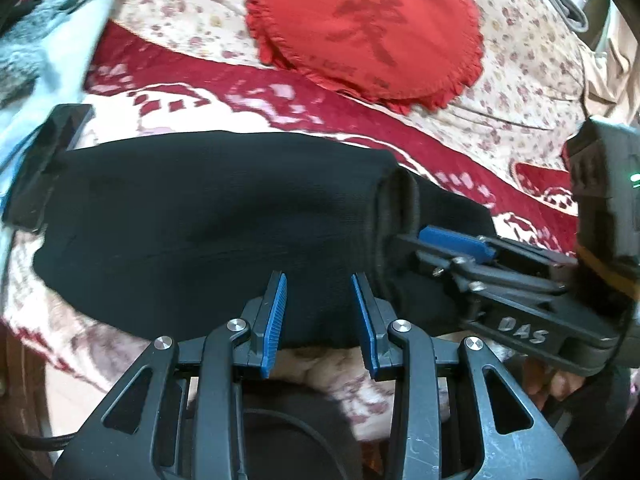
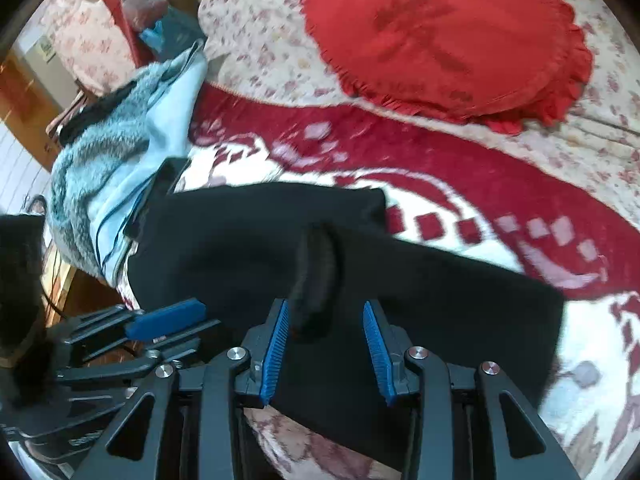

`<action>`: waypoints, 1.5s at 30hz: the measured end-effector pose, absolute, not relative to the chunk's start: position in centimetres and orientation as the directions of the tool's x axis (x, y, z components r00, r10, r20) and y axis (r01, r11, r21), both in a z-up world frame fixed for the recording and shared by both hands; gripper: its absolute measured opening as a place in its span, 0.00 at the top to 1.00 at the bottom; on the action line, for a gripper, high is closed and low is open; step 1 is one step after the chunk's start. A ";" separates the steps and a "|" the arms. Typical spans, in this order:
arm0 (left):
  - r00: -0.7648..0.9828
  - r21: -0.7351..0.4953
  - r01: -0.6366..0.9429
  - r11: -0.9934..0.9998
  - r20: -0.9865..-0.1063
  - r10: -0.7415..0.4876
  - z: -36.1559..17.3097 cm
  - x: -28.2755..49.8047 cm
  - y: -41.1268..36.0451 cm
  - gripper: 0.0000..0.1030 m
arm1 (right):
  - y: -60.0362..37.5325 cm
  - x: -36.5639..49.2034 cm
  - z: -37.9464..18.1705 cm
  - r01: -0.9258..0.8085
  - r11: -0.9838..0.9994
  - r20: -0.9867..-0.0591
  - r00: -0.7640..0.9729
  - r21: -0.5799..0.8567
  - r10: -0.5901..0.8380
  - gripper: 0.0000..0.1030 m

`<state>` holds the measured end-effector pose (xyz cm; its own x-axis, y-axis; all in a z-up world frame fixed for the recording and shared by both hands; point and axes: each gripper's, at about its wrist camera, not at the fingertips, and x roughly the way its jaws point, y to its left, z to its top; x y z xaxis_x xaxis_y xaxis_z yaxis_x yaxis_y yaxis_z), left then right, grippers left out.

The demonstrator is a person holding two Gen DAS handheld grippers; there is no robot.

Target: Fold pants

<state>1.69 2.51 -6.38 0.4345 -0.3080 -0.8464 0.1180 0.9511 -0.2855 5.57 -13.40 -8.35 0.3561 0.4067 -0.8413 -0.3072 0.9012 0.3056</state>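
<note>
Black pants (image 1: 208,216) lie folded across a red and cream blanket (image 1: 280,96). My left gripper (image 1: 319,284) hovers over their near edge, its blue pads apart with nothing pressed between them. From the right, my right gripper (image 1: 402,236) reaches in at a raised ridge of black fabric (image 1: 396,200). In the right wrist view that ridge (image 2: 316,276) stands up between the right gripper's (image 2: 325,308) blue pads, close to the left pad and clear of the right one. The pants (image 2: 440,300) spread to the right there. The left gripper (image 2: 200,318) shows at lower left.
A round red frilled cushion (image 1: 360,28) lies beyond the pants on a floral bedspread (image 1: 520,80). A fluffy grey-blue garment on pale blue cloth (image 2: 104,148) sits at the left end, beside a flat black object (image 1: 44,160). The bed's edge and wooden floor (image 2: 24,92) are at far left.
</note>
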 end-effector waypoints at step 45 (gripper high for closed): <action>0.570 -0.552 -0.325 0.768 -0.762 -0.307 -9.7 -1.4 20.6 0.38 | 6.5 12.2 -7.4 -0.685 0.683 -0.823 0.217 0.254 0.524 0.55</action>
<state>-1.40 20.63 -9.69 0.5698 -0.3071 -0.7623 -0.3251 0.7677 -0.5523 12.24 6.48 -7.38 0.2169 0.5243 -0.8234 -0.6852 0.6826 0.2542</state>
